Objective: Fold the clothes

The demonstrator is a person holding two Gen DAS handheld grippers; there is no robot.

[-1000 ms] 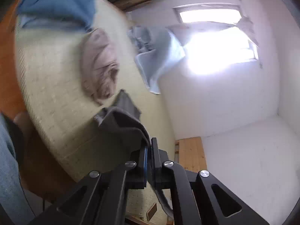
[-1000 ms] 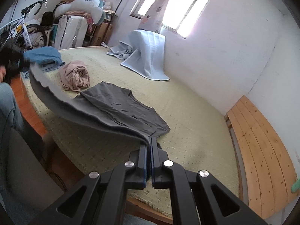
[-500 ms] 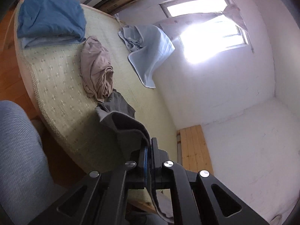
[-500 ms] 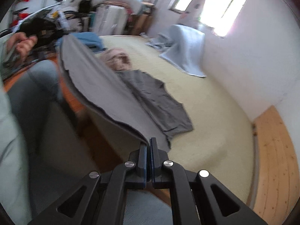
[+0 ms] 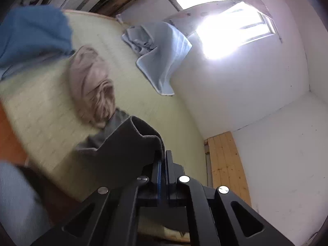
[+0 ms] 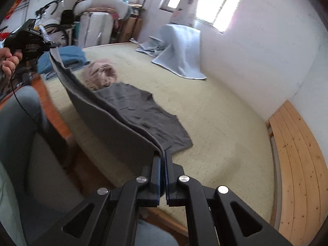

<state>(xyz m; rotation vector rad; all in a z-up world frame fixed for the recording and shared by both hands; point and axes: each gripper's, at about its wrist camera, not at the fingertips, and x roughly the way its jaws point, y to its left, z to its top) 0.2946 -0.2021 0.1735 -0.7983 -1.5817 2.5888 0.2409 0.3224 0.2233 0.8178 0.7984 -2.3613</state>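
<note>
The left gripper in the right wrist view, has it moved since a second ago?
Yes. The left gripper, shut on the grey garment, now sits higher, level with the blue clothes pile.

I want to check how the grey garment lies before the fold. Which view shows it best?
The right wrist view: the grey garment stretches from both shut grippers onto the mat. The left wrist view shows only a bunched corner.

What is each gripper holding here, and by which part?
Both are shut on the dark grey garment: the right gripper and the left gripper each pinch one end of its lifted edge, while the rest lies on the bed.
</note>
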